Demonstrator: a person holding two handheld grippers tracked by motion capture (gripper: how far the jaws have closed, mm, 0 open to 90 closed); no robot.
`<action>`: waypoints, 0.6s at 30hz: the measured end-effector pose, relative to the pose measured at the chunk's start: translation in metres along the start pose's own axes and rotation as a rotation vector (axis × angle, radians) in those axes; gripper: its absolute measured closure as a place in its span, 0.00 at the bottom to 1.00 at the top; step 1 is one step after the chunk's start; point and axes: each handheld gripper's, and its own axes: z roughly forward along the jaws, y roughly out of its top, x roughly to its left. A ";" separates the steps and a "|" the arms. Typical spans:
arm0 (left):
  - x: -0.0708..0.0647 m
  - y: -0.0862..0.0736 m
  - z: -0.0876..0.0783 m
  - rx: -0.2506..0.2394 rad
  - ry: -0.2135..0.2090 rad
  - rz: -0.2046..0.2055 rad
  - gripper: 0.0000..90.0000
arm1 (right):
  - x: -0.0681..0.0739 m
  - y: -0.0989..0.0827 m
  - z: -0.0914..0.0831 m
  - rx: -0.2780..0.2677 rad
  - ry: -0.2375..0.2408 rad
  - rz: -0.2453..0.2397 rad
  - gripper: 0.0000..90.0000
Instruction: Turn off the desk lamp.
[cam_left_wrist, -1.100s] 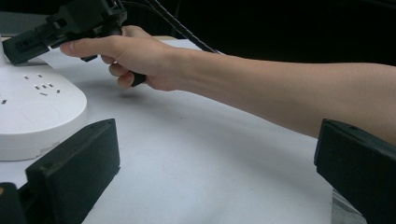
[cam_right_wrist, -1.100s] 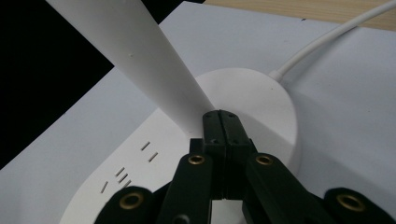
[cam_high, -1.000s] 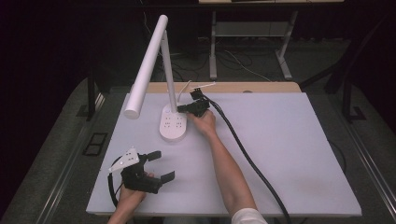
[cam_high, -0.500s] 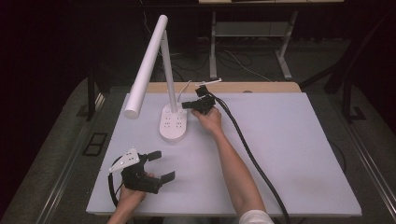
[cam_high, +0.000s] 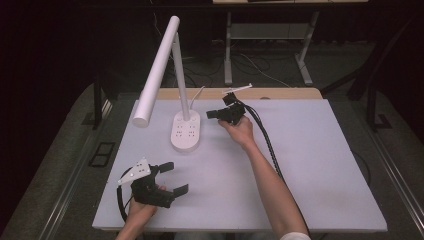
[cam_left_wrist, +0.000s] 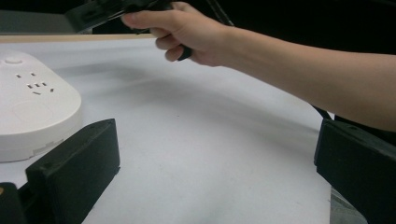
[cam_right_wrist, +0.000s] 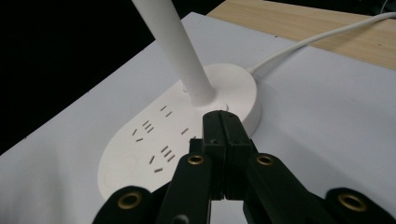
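A white desk lamp stands at the back of the white table, its oval base (cam_high: 185, 130) carrying several socket slots and its long tube head (cam_high: 156, 70) slanting down to the left. My right gripper (cam_high: 212, 114) hovers just right of the lamp's base with its jaws pressed together and nothing between them. In the right gripper view the shut gripper (cam_right_wrist: 221, 119) points at the base (cam_right_wrist: 154, 154) close to the upright stem (cam_right_wrist: 175, 46). My left gripper (cam_high: 174, 177) rests near the front left of the table, jaws wide apart and empty. Its view shows the base (cam_left_wrist: 32, 112) at left.
A white cord (cam_right_wrist: 322, 35) runs from the lamp base across a wooden strip (cam_high: 280, 93) at the table's back edge. A black cable (cam_high: 267, 145) trails along the right forearm. The white tabletop (cam_high: 310, 165) stretches to the right; dark floor and desk legs lie beyond.
My right gripper has drawn back to the right and slightly up, away from the lamp base. The left gripper has stayed where it was.
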 end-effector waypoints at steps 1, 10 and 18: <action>0.000 0.000 0.000 -0.001 0.002 -0.001 0.00 | 0.000 0.000 0.000 0.000 0.000 0.000 0.97; 0.000 0.000 0.001 0.000 0.005 0.001 0.00 | 0.011 -0.008 -0.037 -0.001 -0.047 -0.034 0.74; -0.001 0.000 0.003 0.010 0.002 0.007 0.00 | 0.016 -0.016 -0.074 -0.016 -0.057 -0.015 0.42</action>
